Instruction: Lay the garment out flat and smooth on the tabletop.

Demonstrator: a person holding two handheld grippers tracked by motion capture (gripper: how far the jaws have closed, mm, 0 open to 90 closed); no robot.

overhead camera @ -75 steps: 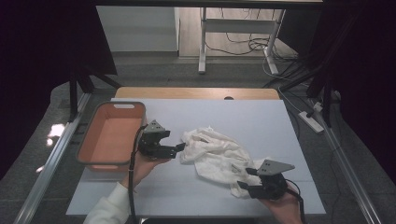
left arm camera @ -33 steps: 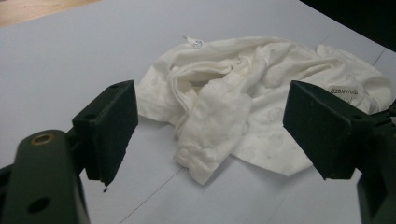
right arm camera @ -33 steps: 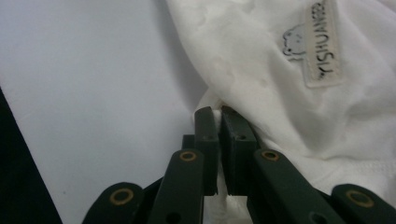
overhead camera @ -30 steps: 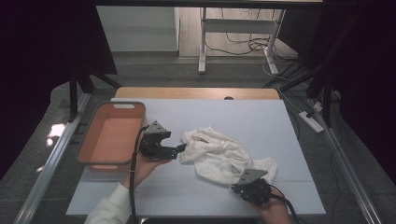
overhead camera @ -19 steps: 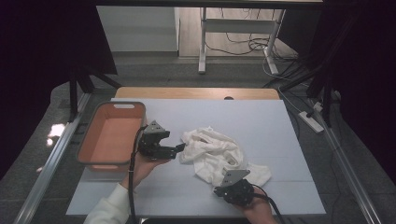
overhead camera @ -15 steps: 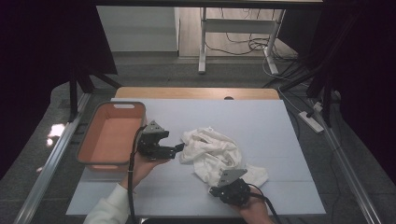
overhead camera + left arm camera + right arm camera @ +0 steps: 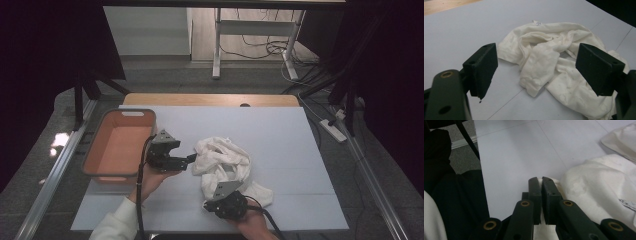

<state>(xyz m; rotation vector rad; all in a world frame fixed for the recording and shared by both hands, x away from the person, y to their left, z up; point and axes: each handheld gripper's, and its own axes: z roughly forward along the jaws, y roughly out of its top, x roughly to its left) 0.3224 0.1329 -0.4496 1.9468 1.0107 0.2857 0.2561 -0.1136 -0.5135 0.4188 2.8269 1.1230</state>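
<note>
Jaws of the right gripper [image 7: 541, 182] are pressed together on a thin fold of the white garment [image 7: 604, 187], low centre of the right gripper view; in the high view that gripper [image 7: 226, 204] sits at the bottom centre, at the garment's near edge. Left gripper [image 7: 536, 67] is wide open, holding nothing, aimed at the crumpled garment [image 7: 554, 57] in mid-frame. Risk: the pinch looks shallow, so a pull could slip the fabric out, or drag the whole heap across the white table cover [image 7: 280, 130]. Left gripper [image 7: 186, 160] could grab several layers at once. High view adds the orange bin [image 7: 117, 145] at left; the right gripper view alone shows the pinched fold.
</note>
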